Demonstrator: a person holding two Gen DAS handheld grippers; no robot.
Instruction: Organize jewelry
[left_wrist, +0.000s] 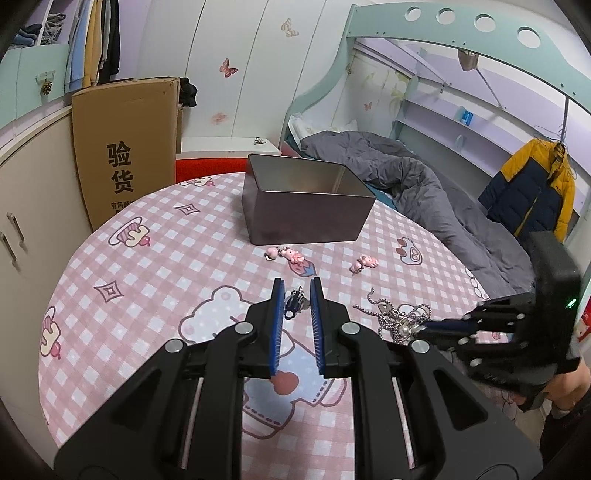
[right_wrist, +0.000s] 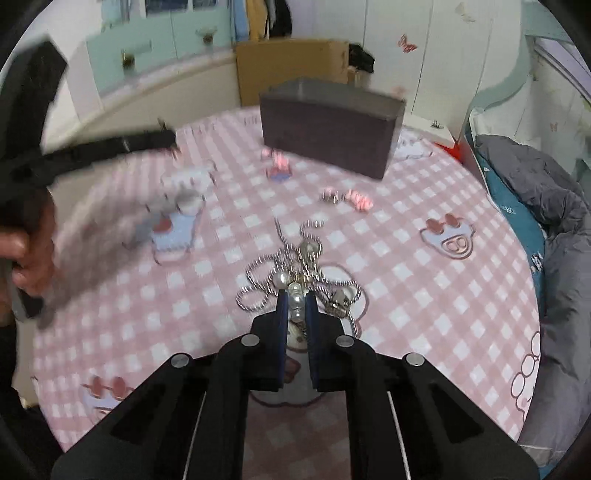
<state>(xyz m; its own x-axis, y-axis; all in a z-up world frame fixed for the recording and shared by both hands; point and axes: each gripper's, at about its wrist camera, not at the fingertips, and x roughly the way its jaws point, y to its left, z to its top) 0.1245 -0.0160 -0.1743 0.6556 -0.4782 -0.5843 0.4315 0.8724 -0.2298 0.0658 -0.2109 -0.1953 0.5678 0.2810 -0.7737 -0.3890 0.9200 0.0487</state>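
Resting on the pink checked tablecloth (right_wrist: 424, 295), a pearl-and-chain tangle (right_wrist: 295, 273) is pinched by the right gripper (right_wrist: 295, 306). A small dark-blue charm (left_wrist: 294, 303) is clamped by the left gripper (left_wrist: 297, 295), with the metal tin (left_wrist: 306, 206) beyond it.

A cardboard box (left_wrist: 125, 155) printed with Chinese characters stands left of the bed (left_wrist: 424, 192); a grey duvet (left_wrist: 436, 184) lies on it, a yellow-and-navy jacket (left_wrist: 532, 192) hanging at its right.

Pearl necklace (right_wrist: 295, 295) between closed jaws
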